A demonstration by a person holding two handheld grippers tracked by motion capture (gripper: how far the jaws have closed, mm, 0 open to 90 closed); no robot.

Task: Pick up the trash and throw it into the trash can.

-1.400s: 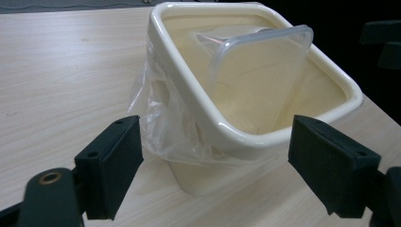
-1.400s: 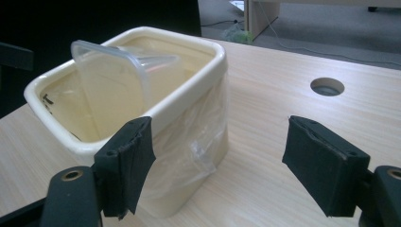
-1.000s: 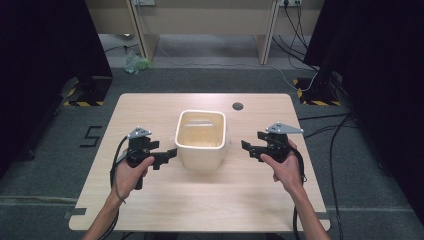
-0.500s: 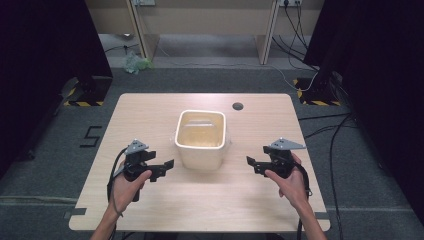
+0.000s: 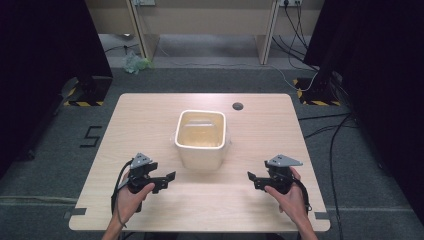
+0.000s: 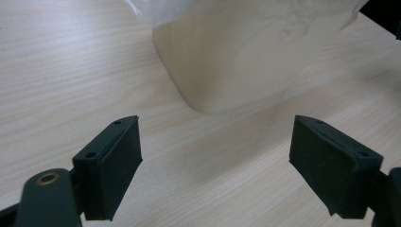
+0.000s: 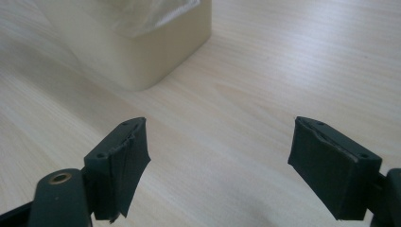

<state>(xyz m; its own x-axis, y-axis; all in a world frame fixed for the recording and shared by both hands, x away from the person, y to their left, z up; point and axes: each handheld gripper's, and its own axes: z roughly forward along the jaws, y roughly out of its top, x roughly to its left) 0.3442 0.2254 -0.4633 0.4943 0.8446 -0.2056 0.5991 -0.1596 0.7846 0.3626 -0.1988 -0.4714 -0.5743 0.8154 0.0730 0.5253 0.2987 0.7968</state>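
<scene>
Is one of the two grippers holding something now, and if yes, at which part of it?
Nothing is held. The left gripper and the right gripper both have their jaws wide open over bare table, apart from the cream bin with its plastic liner.

Table (image 5: 150, 120): light wood, centre of frame; small dark round hole (image 5: 238, 106) near its far edge, right of centre.
Floor (image 5: 210, 80): grey.
Desk (image 5: 200, 20): wooden, top centre.
Green wad (image 5: 136, 63): upper left, by a desk leg.
Cables (image 5: 295, 30): upper right.
Striped bases (image 5: 84, 102): mid-left and mid-right.
Mark "5" (image 5: 91, 136): left of table.
</scene>
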